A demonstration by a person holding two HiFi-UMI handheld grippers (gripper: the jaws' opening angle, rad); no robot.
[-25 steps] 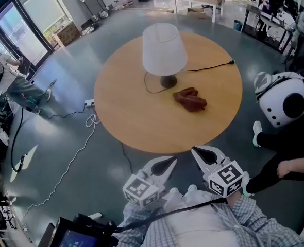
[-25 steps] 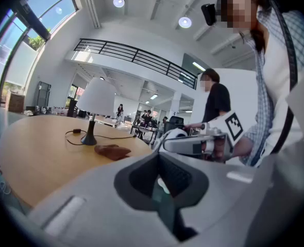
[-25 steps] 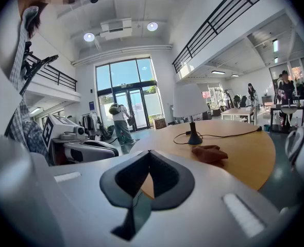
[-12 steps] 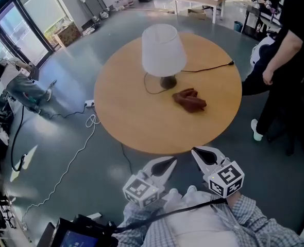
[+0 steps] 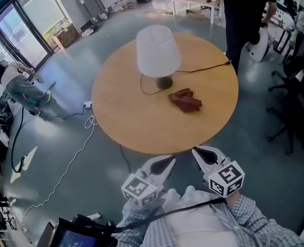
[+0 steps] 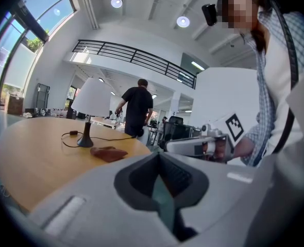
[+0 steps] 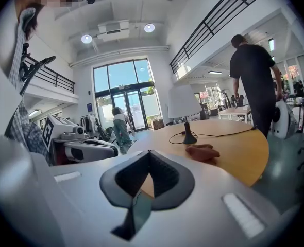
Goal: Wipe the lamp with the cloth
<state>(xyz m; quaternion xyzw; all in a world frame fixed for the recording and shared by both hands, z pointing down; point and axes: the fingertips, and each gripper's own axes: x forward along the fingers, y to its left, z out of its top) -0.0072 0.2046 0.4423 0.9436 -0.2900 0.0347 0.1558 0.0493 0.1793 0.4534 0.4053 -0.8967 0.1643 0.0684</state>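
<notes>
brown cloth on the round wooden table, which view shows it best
The head view: it looks down on the whole crumpled brown cloth, lying beside the white-shaded lamp. Both gripper views show it small, low and edge-on.

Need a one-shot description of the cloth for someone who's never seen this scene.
Find the round wooden table in the head view. A table lamp with a white shade stands on its far half, and the cloth lies close by the lamp's foot, to the right and nearer the camera. It is the only reddish-brown, crumpled lump on the tabletop.
</notes>
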